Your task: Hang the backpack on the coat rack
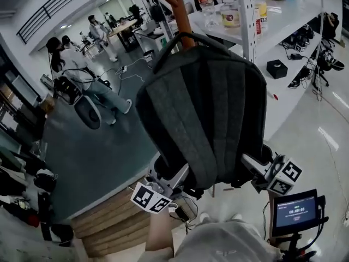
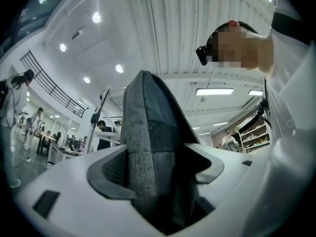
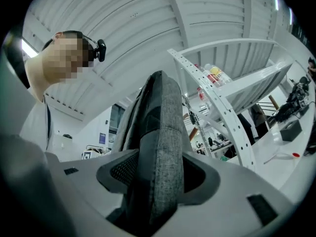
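Observation:
A dark grey backpack (image 1: 207, 108) is held up in the air with its padded back toward me. My left gripper (image 1: 163, 182) is shut on its lower left side and my right gripper (image 1: 256, 171) on its lower right side. Grey fabric fills the gap between the jaws in the left gripper view, on the backpack (image 2: 148, 142) and the gripper (image 2: 155, 174), and likewise in the right gripper view, on the backpack (image 3: 160, 132) and the gripper (image 3: 158, 177). The top handle (image 1: 180, 40) arches just below the brown coat rack pole (image 1: 175, 7); I cannot tell whether it touches a hook.
A white perforated shelf post (image 1: 248, 21) with bottles (image 1: 229, 10) stands right behind the backpack, next to a white table (image 1: 294, 15) with a black box (image 1: 277, 68). People (image 1: 103, 34) and an office chair (image 1: 87, 111) are at the left. A small screen (image 1: 294, 210) sits at the lower right.

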Available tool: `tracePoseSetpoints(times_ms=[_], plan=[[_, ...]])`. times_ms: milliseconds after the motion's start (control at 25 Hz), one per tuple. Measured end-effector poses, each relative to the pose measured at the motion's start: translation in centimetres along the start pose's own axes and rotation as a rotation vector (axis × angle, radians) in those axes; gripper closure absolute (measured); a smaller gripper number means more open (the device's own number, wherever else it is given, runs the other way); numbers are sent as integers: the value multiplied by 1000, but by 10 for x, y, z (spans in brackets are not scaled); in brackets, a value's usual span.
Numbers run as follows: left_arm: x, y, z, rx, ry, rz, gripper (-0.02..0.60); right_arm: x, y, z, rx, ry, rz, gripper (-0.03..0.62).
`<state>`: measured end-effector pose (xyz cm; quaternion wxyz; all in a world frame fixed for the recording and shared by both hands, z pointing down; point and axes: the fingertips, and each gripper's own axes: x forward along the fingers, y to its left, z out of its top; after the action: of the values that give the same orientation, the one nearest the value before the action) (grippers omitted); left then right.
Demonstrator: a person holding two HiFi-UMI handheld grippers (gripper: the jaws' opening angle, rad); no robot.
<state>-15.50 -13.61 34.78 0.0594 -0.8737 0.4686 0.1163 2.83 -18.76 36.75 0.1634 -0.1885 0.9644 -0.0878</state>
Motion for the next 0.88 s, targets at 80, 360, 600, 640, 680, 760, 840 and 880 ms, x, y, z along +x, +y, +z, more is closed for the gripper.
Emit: tracePoseSetpoints(times_ms=[80, 360, 600, 640, 680, 760, 840, 880], plan=[[2, 9, 16, 24, -13, 14, 252, 16, 1, 12, -10, -13, 24, 353], [10, 31, 67, 80, -35, -16, 258, 51, 18, 50, -24, -74, 51, 353], [29, 50, 80, 62, -39, -62, 259, 65, 4, 64, -54, -77, -5, 353], [32, 55, 80, 58, -39, -70, 259, 69, 2, 64, -55, -77, -13, 353], [36, 60, 80, 52, -38, -78, 259, 72, -1, 65, -55, -77, -21, 353], [42, 67, 79, 39, -30, -94, 259, 76, -5, 65, -51, -75, -38, 353], [47, 70, 79, 26, -21, -108, 259, 77, -8, 67, -43, -71, -52, 353], [50, 72, 79, 19, -18, -114, 259, 77, -9, 68, -40, -68, -59, 353]])
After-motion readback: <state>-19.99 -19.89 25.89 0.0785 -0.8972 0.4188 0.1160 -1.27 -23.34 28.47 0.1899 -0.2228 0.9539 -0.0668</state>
